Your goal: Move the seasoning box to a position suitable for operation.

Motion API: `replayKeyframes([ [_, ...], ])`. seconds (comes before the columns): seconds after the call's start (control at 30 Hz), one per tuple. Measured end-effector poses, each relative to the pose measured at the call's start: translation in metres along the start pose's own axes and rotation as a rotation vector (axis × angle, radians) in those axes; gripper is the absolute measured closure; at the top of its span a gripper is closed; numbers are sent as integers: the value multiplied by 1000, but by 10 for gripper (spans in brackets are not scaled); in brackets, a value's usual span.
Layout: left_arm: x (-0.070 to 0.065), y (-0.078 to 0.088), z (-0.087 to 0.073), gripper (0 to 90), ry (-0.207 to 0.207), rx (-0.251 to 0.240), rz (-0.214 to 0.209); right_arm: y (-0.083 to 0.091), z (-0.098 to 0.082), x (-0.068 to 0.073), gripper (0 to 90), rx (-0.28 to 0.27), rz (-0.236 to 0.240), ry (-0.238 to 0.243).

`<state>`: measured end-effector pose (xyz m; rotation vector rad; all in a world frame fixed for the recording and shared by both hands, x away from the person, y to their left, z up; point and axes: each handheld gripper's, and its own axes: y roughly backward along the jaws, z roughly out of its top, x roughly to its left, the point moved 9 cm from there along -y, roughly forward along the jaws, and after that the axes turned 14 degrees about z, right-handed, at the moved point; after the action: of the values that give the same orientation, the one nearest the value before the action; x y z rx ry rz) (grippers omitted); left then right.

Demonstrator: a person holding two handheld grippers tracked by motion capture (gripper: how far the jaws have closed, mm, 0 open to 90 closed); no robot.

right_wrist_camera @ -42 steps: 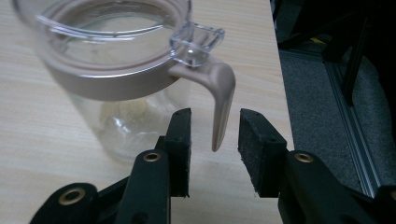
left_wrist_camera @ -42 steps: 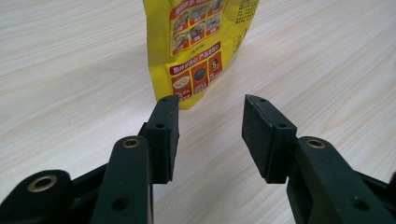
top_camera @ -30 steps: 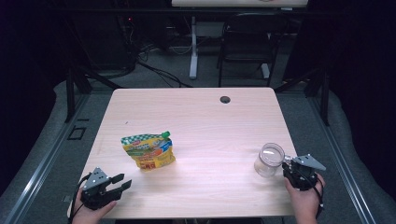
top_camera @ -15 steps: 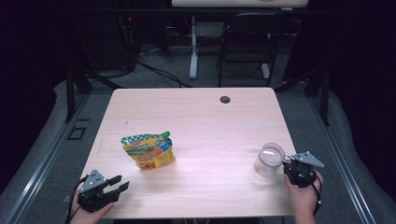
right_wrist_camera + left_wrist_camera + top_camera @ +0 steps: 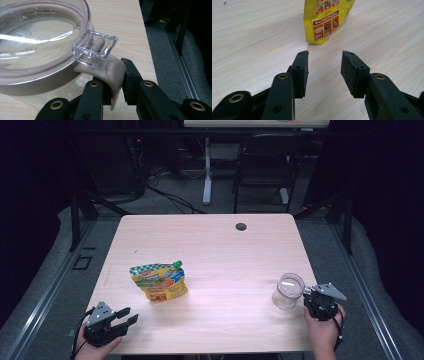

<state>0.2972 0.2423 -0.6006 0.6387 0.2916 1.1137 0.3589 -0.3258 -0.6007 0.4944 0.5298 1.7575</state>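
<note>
Right hand-held gripper (image 5: 116,82) just closed, pinching beige latch tab (image 5: 113,72) of clear jar (image 5: 288,291) ahead

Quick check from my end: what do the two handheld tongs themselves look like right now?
Both are black. The left tongs have two flat jaws faced with dark rough pads and brass-coloured rivets, and a black cable trails from them. The right tongs carry a grey three-cornered plate on top. No sleeves show.

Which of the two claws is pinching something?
The right gripper. Its jaws have just been closing and now squeeze the beige tab of the clear jar. The left gripper is open, short of the yellow pouch.
</note>
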Motion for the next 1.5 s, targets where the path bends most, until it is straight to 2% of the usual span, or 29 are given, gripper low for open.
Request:
replayKeyframes([
  [0.53, 1, 0, 0, 576, -4, 1, 4, -2, 2, 0, 804, -39, -31, -34],
  [0.8, 2, 0, 0, 575, 4, 1, 10, -5, 12, 6, 815, -41, -60, 12],
  [1.0, 2, -1, -1, 575, 0, 3, 9, -8, 19, 15, 828, -52, -43, 34],
  [1.23, 1, -1, 0, 575, -7, 1, 8, -14, 24, 39, 827, -46, 20, 69],
  [1.27, 1, -2, 0, 576, -7, 2, 9, -15, 26, 48, 825, -48, 39, 76],
  [1.3, 1, -2, 0, 576, -9, 2, 9, -15, 26, 48, 825, -48, 39, 76],
  [1.4, 1, -2, 0, 575, -6, 1, 12, -20, 33, 68, 818, -62, 95, 74],
  [1.47, 1, -2, 0, 575, -7, 4, 10, -22, 34, 73, 817, -64, 107, 75],
  [1.5, 1, -2, -1, 575, -14, 7, 8, -25, 38, 86, 818, -74, 137, 78],
])
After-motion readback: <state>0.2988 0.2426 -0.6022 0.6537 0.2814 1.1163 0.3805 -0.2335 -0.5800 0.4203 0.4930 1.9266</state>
